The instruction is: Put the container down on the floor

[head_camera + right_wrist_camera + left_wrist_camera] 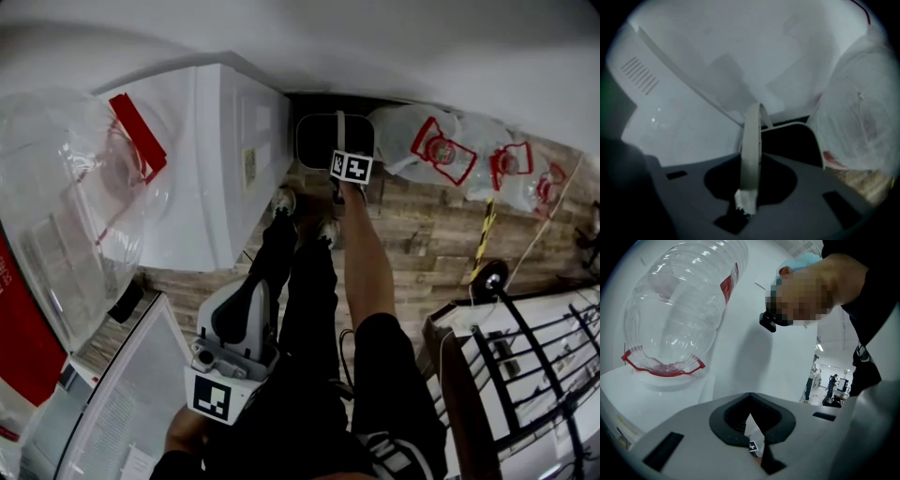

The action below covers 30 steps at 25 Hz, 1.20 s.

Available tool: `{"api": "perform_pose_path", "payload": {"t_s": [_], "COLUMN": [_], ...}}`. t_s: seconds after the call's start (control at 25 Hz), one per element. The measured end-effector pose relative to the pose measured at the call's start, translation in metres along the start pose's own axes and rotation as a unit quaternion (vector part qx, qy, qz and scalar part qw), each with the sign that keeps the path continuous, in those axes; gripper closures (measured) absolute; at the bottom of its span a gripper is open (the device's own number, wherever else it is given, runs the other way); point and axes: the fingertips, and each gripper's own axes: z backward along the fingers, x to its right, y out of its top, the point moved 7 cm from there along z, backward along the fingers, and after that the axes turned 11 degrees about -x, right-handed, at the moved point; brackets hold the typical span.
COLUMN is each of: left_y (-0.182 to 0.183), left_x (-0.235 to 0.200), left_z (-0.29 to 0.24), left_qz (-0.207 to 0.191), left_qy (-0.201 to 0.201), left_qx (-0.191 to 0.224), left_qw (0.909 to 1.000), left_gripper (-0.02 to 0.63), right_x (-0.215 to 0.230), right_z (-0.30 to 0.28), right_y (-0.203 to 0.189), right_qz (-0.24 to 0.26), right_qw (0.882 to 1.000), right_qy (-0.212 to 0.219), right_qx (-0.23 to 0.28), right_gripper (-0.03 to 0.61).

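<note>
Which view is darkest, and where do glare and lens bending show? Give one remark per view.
Right gripper view: darkest, murky around the handle. Left gripper view: bright, with glare streaks on the bottle and black corners. Head view: evenly lit, but the floor curves with the lens.

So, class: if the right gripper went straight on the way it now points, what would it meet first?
The container hanging by its handle from the right gripper lies directly ahead. Beyond it is probably the wooden floor, though the gap is unclear.
</note>
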Motion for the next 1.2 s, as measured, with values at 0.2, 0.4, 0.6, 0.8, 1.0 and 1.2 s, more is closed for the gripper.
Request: {"api": "perform_pose_path", "payload": {"t_s": [0.2, 0.4, 0.6, 0.8, 1.0, 1.2], "left_y": [0.003, 0.002, 0.002, -0.001, -0.007, -0.007], "left_x": [0.001, 0.001, 0.004, 0.004, 0.003, 0.007], "left_z": [0.000, -0.001, 0.000, 0.004, 0.009, 0.014], "left_qz": [0.000, 0.010, 0.008, 0.009, 0.015, 0.016], "left_qy": [0.003, 0.008, 0.005, 0.009, 0.014, 0.017], "left_qx": [0.001, 0.004, 0.004, 0.005, 0.005, 0.011], "left_qw": [1.0000, 0.9999, 0.9999, 0.9999, 0.9998, 0.9997], "left_gripper": [0.586, 0.586, 0.586, 0.586, 0.586, 0.586], "right_x": [0.008, 0.006, 0.005, 0.006, 0.009, 0.012], "right_z": [-0.001, -0.003, -0.005, -0.009, -0.009, -0.004], "right_y": [-0.008, -0.012, -0.019, -0.024, -0.023, -0.018], "right_qz": [-0.014, -0.003, 0.006, 0.008, 0.001, -0.013], "right_qw": [1.000, 1.000, 0.999, 0.999, 0.998, 0.999], "right_qy": [-0.008, -0.016, -0.027, -0.041, -0.055, -0.042], "right_qx": [-0.004, -0.008, -0.019, -0.029, -0.026, -0.025], "right_gripper": [0.502, 0.502, 0.500, 0.502, 0.478, 0.424]}}
